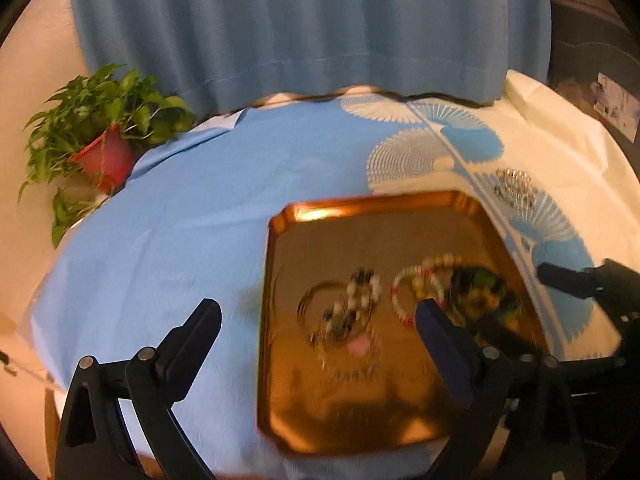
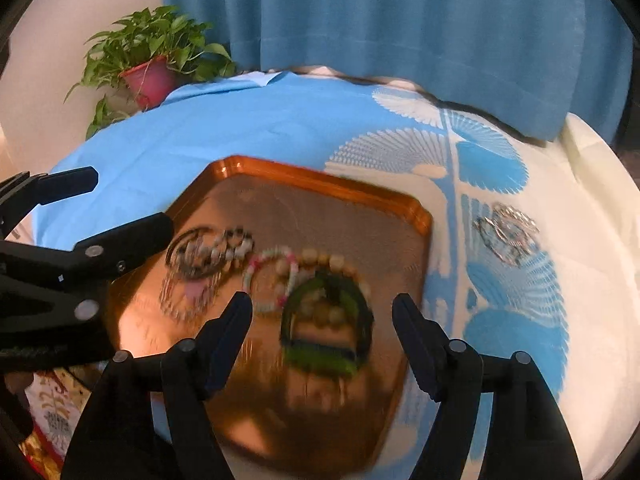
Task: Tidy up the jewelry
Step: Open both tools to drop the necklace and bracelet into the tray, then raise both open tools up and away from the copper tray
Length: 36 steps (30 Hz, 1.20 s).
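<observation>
Blue curtain (image 2: 400,20) hangs behind the table, and a potted plant (image 2: 150,64) sits at the far left corner. Over the table lies a cloth (image 2: 240,128), plain blue on the left and cream with blue fan prints on the right.

On it rests a copper tray (image 2: 336,188) with clipped corners, its long axis running from near to far. Jewelry lies in a loose row across the tray's middle, left to right. At the left is a dark hoop piece (image 2: 196,258) with fine dangling fringe, overlapped by a black-and-white beaded strand (image 2: 234,246). Next comes a pink-and-white bead bracelet (image 2: 274,280), lying flat as a ring. Touching its right side is a bracelet of big cream beads (image 2: 332,262), and nearest me a dark green and black bangle (image 2: 326,320); motion blur hides its finer detail. Off the tray, on the cream part of the cloth at the right, sits a silver filigree piece (image 2: 506,236).

I hold my right tongs (image 2: 322,320) low over the near half of the tray, fingers spread wide either side of the green bangle and gripping nothing. My left tongs (image 1: 318,320) hover over the tray's left edge, also spread wide and bare, one finger over the blue cloth, the other over the tray near the pink-and-white bracelet.
</observation>
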### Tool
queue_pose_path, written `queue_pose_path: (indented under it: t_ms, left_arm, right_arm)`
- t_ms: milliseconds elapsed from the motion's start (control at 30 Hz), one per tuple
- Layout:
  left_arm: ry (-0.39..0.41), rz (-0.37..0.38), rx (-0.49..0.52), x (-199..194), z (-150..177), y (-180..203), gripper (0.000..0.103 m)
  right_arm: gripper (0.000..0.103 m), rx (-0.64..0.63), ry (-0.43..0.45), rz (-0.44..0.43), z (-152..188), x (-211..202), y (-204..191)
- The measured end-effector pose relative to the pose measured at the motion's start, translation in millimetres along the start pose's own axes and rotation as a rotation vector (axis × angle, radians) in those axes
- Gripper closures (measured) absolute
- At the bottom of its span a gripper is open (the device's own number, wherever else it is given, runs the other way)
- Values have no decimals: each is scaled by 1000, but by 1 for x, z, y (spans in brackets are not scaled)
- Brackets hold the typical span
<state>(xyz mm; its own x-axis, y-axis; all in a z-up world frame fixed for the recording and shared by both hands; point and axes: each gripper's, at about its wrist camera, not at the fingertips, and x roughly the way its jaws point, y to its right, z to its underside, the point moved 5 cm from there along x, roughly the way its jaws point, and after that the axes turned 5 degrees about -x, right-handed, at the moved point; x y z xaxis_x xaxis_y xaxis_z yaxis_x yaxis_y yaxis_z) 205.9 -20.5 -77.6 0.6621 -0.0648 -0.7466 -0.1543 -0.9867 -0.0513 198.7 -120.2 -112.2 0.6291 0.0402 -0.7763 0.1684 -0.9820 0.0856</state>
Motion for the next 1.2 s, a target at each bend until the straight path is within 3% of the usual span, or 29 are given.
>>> queue_pose_path:
  t_ms: [200, 433, 733, 967, 1200]
  left_arm:
    - [0, 17, -72, -54, 41, 2, 7]
    - [46, 12, -66, -125, 77, 16, 7]
    - [136, 30, -90, -198, 101, 38, 7]
    - [191, -3, -62, -233, 113, 50, 7]
    - [209, -5, -40, -239, 113, 49, 7]
  right_arm:
    - [30, -8, 4, 40, 40, -55, -6]
    - [30, 29, 88, 66, 74, -131, -12]
    - [29, 47, 215, 112, 109, -222, -13]
    - [29, 49, 255, 117, 133, -258, -16]
    - [28, 64, 270, 129, 137, -270, -17]
